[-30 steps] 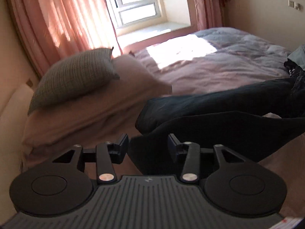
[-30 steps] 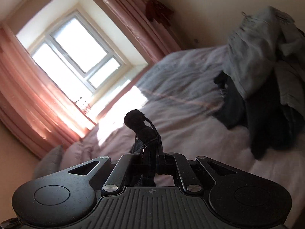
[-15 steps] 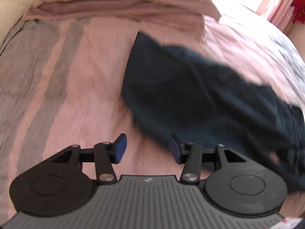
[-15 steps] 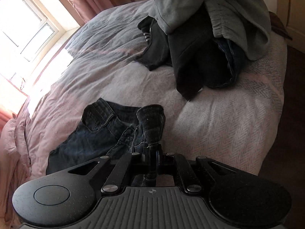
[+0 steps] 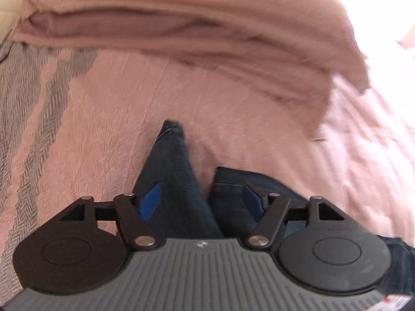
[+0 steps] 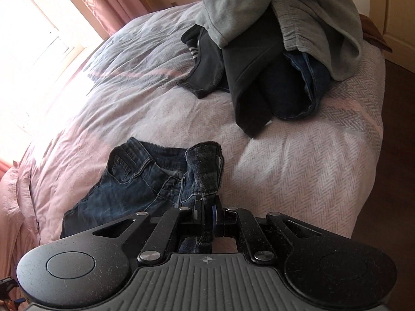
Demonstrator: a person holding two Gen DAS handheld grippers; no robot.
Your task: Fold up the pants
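two handheld grippers seen from their own cameras, no hand or sleeve visible. the left gripper (image 5: 202, 202) has a grey ribbed body with a small white mark at its top centre, flanked by two round matte black discs, each with a shallow inset circle. black linkage arms pivot on silver rivets and have triangular cut-outs; its fingers carry bright blue pads (image 5: 150, 202). a red and white label shows at its lower right corner. the right gripper (image 6: 207, 215) has the same build: grey ribbed body with a small crosshair mark, speckled black discs, silver rivets, and blue-edged pads (image 6: 214, 213).
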